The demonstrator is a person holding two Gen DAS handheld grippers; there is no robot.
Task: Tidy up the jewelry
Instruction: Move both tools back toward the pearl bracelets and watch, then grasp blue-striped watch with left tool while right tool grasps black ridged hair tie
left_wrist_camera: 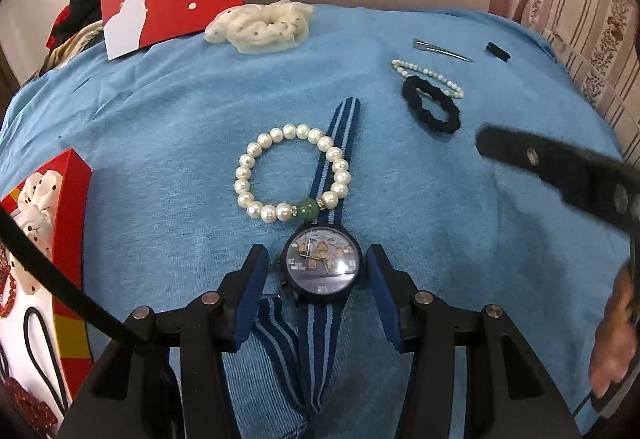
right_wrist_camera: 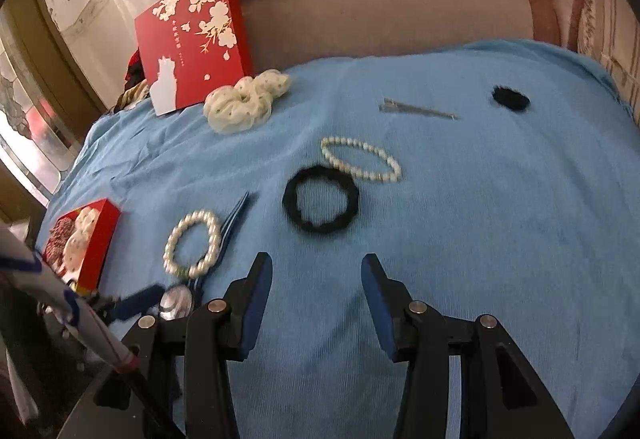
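Blue cloth [left_wrist_camera: 160, 127] carries all the jewelry. In the left wrist view, the left gripper [left_wrist_camera: 316, 271] is wide open and holds nothing; the watch [left_wrist_camera: 322, 265] lies exactly between its two pads, not yet touched. The strap runs straight away from the fingers, so the pads would close across the case. The pearl bracelet [left_wrist_camera: 294, 173] rests just beyond, overlapping the strap.

In the right wrist view, the right gripper [right_wrist_camera: 316, 279] is also open and empty, pointing at the black hair tie [right_wrist_camera: 320, 203]; the watch is far to its left, so the left hand is nearer.

glossy pearl bracelet [left_wrist_camera: 294, 175], matt blue cloth [left_wrist_camera: 160, 127]
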